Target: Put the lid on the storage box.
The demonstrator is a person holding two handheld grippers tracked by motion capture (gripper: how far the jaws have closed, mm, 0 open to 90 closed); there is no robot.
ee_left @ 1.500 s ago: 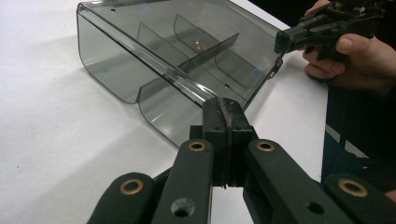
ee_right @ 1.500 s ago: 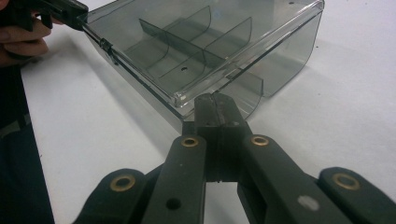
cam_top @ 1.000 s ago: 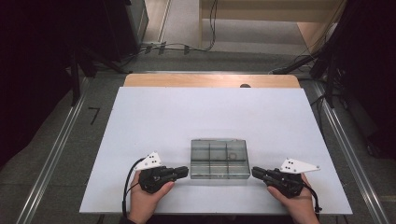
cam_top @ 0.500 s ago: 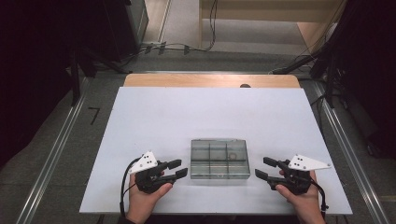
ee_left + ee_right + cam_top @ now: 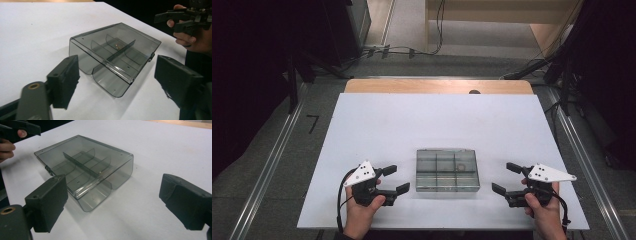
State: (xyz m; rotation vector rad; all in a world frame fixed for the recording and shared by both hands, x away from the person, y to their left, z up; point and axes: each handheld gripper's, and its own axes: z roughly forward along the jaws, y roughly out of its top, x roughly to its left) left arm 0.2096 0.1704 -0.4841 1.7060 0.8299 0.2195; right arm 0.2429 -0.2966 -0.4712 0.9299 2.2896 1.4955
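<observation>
A smoky clear plastic box (image 5: 447, 169) with inner dividers lies shut near the front edge of the white table (image 5: 437, 125). A small round object (image 5: 461, 165) rests in one compartment. My left gripper (image 5: 394, 179) stands open just left of the box, nothing between its jaws. On the box's other side my right gripper (image 5: 507, 177) is open too, a little farther off. The left gripper view looks along the open jaws at the box (image 5: 115, 56), with the right gripper (image 5: 181, 18) beyond it. In the right gripper view the box (image 5: 85, 167) sits ahead of the wide-open jaws.
The white table sheet covers a wooden top (image 5: 437, 86) showing at the far edge. Cables (image 5: 402, 50) run over the floor behind the table. Metal rails (image 5: 272, 160) flank the table on both sides.
Both grippers have opened from shut. The right gripper has drawn away from the box to the right, and the left has tilted a little beside it.
</observation>
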